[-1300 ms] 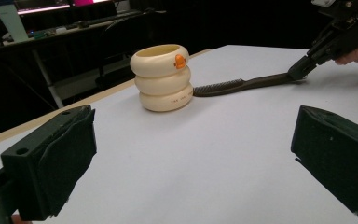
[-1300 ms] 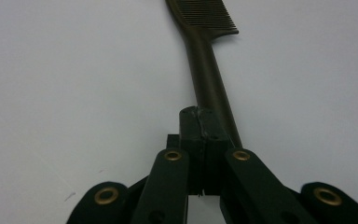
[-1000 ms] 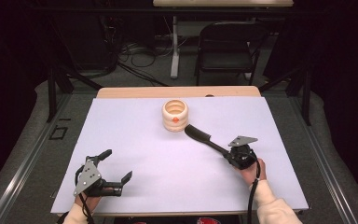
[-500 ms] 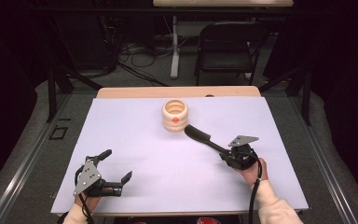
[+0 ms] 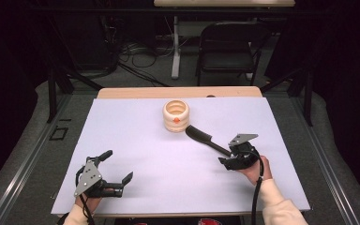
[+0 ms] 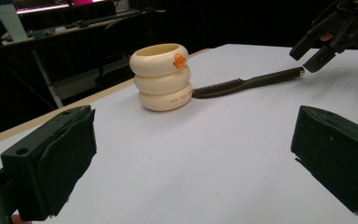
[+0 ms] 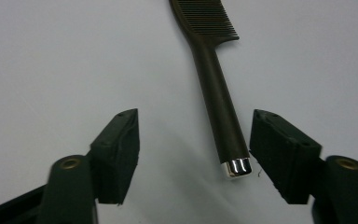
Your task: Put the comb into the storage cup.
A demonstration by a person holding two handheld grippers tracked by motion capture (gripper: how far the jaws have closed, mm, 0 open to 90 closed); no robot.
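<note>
1. Since the earlier frames, little has shifted in the high view: both hands sit where they were, while the right gripper [image 5: 225,156] has just been opening its jaws, letting go of the comb [image 5: 204,138], whose handle end now lies loose between them.
2. At lower left of the high view, the left gripper [image 5: 117,166] rests on the white table [image 5: 136,140] with its jaws spread wide and nothing between them; its own view looks out between both pads toward the cup.
3. At upper centre stands a cream ribbed cup [image 5: 176,116], upright, with an orange mark on its side. The comb's toothed end lies just beside the cup's base; I cannot tell whether they touch.
4. From there the comb runs down and right across the table, lying flat. In the right gripper view its handle [image 7: 221,112] with a shiny cap sits nearer the right pad, and neither pad presses on it.
5. As I judge it, the comb has been set down next to the cup and released; if it is meant to go into the cup, that step is not yet done.
6. Around the table: a folding chair [image 5: 229,44] and floor cables [image 5: 136,56] at the top, dark surroundings. Nothing stands between either gripper and the comb or cup.
</note>
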